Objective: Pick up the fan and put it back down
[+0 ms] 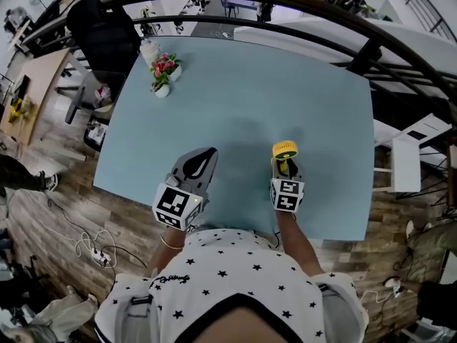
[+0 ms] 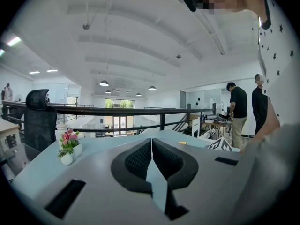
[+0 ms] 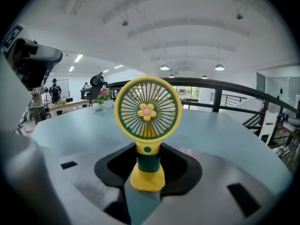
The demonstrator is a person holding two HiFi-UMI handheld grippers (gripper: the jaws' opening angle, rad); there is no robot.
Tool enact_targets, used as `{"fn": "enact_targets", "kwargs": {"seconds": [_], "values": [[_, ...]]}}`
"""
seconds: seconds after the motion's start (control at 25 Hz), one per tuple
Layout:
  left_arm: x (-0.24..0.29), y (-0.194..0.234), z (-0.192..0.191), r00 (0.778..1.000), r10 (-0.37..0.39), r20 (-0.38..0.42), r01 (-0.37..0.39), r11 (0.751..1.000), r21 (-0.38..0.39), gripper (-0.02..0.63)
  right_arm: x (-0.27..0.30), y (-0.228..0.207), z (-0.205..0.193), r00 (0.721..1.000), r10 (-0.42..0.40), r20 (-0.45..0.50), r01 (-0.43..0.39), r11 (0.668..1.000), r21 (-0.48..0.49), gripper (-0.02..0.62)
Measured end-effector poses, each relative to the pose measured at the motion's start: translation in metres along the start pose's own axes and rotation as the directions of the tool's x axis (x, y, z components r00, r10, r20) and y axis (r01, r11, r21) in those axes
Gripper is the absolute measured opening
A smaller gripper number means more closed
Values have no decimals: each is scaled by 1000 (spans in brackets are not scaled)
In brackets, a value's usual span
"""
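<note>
A small yellow and green fan (image 3: 147, 114) with a flower at its hub stands upright between the jaws of my right gripper (image 3: 147, 150). The black pads (image 3: 115, 165) lie against both sides of its green stem. Seen from the head view, the fan (image 1: 284, 149) is near the front right of the pale blue table (image 1: 285, 84), with the right gripper (image 1: 284, 166) just behind it. Whether its base rests on the table I cannot tell. My left gripper (image 1: 208, 154) hovers to the left, shut and empty; its ribbed pads (image 2: 140, 158) meet in the left gripper view.
Two small pots of pink flowers (image 1: 164, 70) stand at the table's far left corner. A black office chair (image 1: 107, 34) is beyond that corner. A dark railing (image 1: 285, 9) runs behind the table. Two people (image 2: 239, 111) stand by a desk farther off.
</note>
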State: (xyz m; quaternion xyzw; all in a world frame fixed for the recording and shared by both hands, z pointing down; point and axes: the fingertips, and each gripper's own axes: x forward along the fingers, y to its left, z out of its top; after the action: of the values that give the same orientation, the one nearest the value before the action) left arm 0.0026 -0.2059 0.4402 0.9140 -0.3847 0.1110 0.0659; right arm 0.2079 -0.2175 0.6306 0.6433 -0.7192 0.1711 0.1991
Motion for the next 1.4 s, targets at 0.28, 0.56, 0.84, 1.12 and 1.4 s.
{"fn": "enact_targets", "kwargs": {"seconds": [0.28, 0.56, 0.84, 1.12, 1.4], "values": [[1, 0, 1, 1000, -6, 5, 6, 1000, 1, 29, 0, 1, 0, 1000, -9, 6, 9, 1000, -6, 158], [1, 0, 0, 1000, -11, 3, 11, 1000, -1, 29, 0, 2, -2, 1000, -7, 12, 7, 1000, -6, 163], [3, -4, -1, 999, -33, 2, 33, 999, 0, 29, -4, 4, -6, 1000, -3, 1, 3, 1000, -7, 181], [19, -19, 2, 995, -97, 8, 97, 995, 7, 29, -23, -2, -3, 1000, -5, 23, 4, 1000, 22, 192], [44, -42, 5, 978, -205, 18, 205, 979, 17, 29, -57, -13, 0, 998, -33, 52, 29, 996, 83, 174]]}}
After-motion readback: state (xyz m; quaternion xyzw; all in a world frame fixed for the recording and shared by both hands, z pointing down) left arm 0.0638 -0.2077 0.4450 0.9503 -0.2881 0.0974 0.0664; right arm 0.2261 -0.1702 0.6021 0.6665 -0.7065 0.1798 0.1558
